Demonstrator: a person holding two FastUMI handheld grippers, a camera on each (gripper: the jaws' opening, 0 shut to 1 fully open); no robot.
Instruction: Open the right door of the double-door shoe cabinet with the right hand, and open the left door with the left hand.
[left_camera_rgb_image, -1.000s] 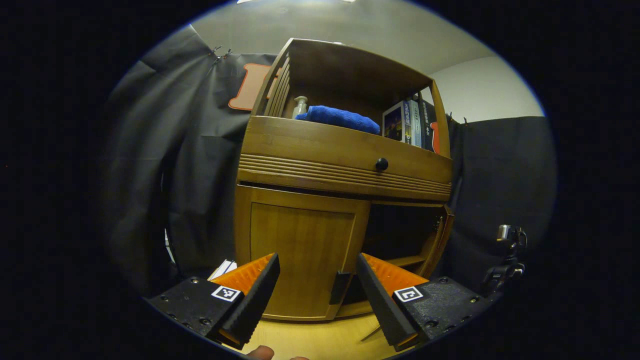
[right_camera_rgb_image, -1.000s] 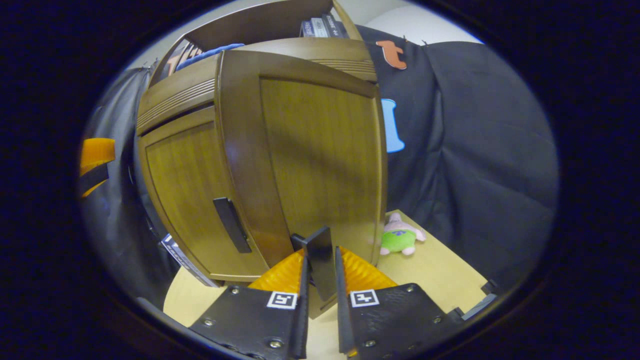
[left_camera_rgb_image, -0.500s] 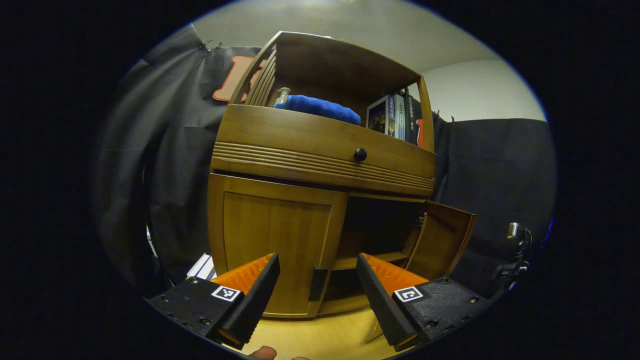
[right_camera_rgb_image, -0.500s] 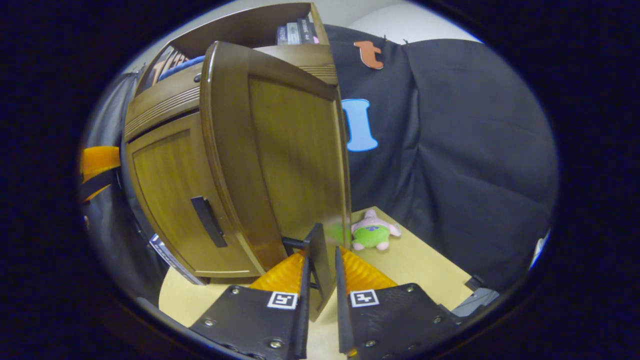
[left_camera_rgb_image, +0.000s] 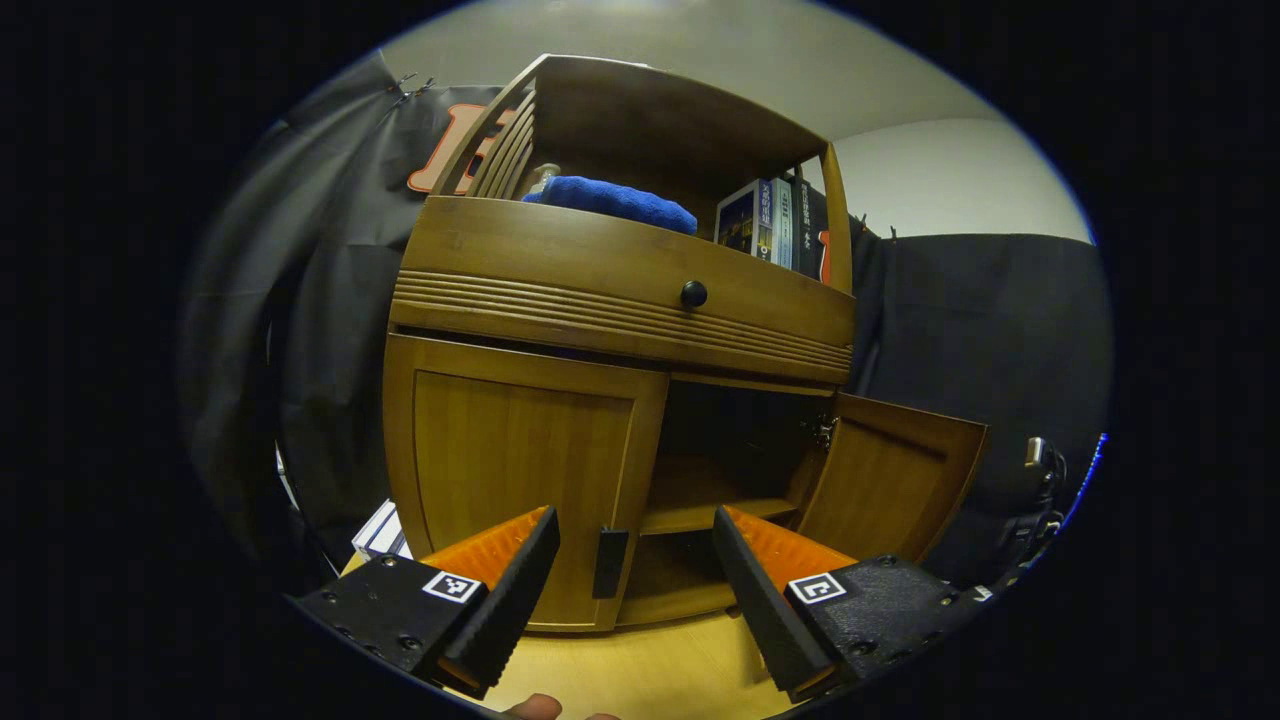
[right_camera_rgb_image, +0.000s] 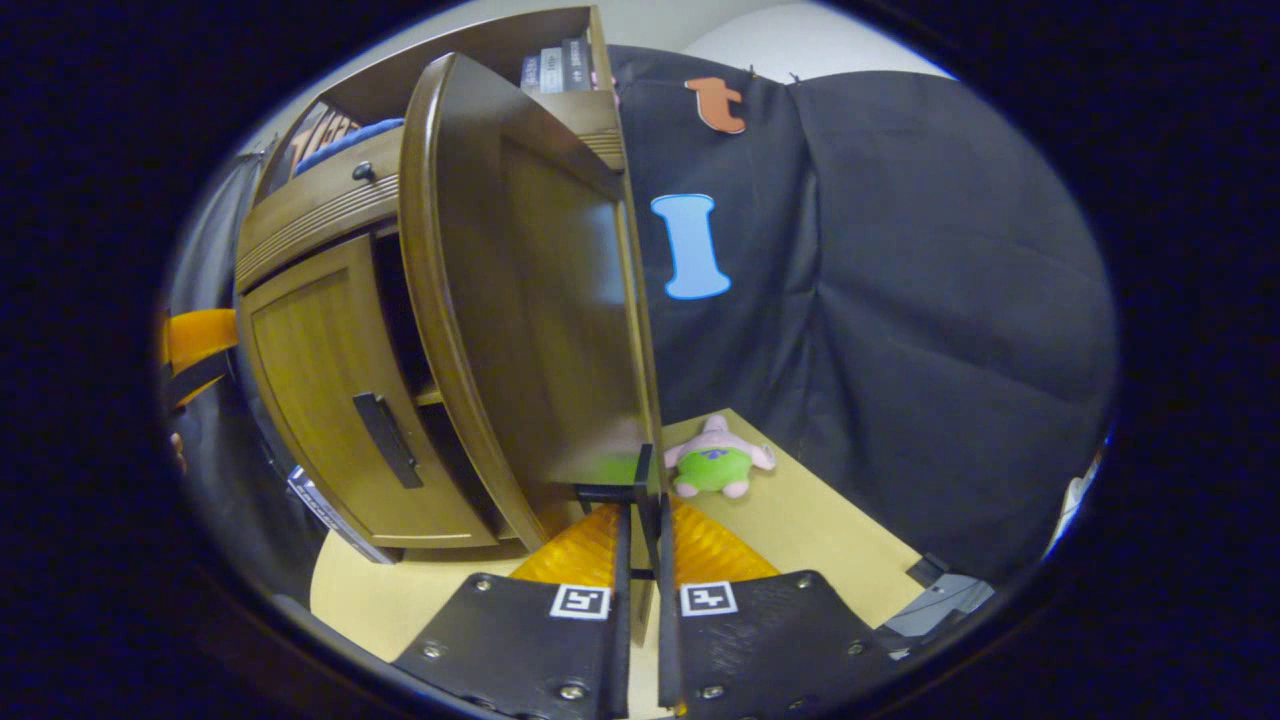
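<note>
The wooden shoe cabinet (left_camera_rgb_image: 620, 290) stands on a light floor. Its left door (left_camera_rgb_image: 520, 470) is closed, and the dark handle (left_camera_rgb_image: 610, 562) on it lies between and just beyond my left gripper's (left_camera_rgb_image: 635, 522) open fingers, untouched. The right door (left_camera_rgb_image: 890, 480) stands swung out, baring dark shelves inside. In the right gripper view that door (right_camera_rgb_image: 530, 300) is seen nearly edge-on, and my right gripper (right_camera_rgb_image: 640, 520) is shut on the right door handle (right_camera_rgb_image: 645, 485) at its lower edge. The left door's handle (right_camera_rgb_image: 385, 440) and the left gripper (right_camera_rgb_image: 195, 345) appear at the left of that view.
A green and pink plush toy (right_camera_rgb_image: 715, 468) lies on the floor behind the open door. A blue towel (left_camera_rgb_image: 610, 200) and books (left_camera_rgb_image: 770, 225) sit on the top shelf above a drawer with a round knob (left_camera_rgb_image: 693, 293). A flat box (left_camera_rgb_image: 380, 530) lies by the cabinet's left foot.
The right door has swung much wider with my right gripper on its handle. The left door's handle has drifted from near the right finger to between my open left fingers.
</note>
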